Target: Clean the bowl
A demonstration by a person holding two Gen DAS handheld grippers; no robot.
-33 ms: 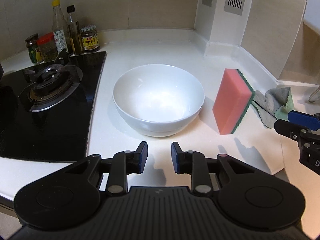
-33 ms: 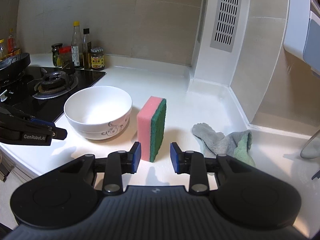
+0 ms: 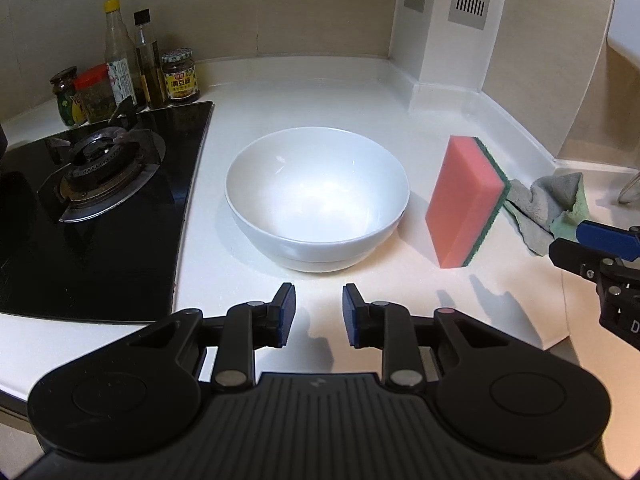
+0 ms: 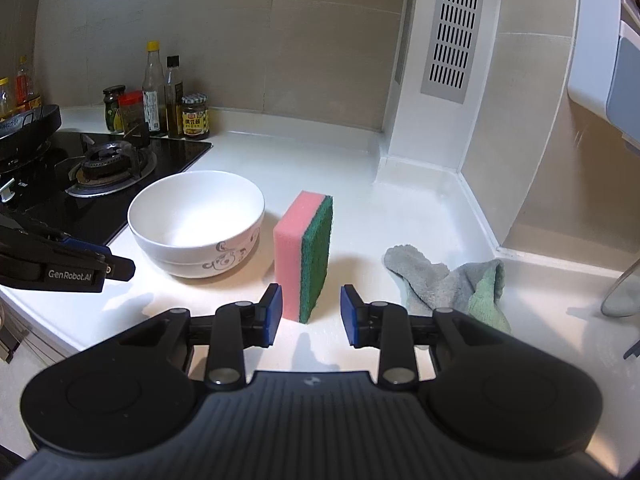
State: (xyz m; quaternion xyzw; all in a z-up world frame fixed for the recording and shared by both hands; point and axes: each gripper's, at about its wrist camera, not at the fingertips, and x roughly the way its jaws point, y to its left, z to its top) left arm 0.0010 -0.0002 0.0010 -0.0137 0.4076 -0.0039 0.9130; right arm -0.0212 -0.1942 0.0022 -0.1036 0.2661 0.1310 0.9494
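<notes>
A white bowl (image 3: 318,196) stands upright and empty on the white counter; in the right wrist view (image 4: 196,222) it shows a grey pattern on its side. A pink sponge with a green scrub face (image 3: 464,204) stands on its edge to the right of the bowl, also in the right wrist view (image 4: 304,256). My left gripper (image 3: 319,314) is open and empty, just short of the bowl. My right gripper (image 4: 308,314) is open and empty, its fingers level with the sponge's near edge, not touching it.
A black gas hob (image 3: 92,200) lies left of the bowl, with bottles and jars (image 3: 132,76) behind it. A grey and green cloth (image 4: 452,280) lies crumpled right of the sponge. A white vented column (image 4: 440,80) rises at the back corner. The counter's front edge runs near both grippers.
</notes>
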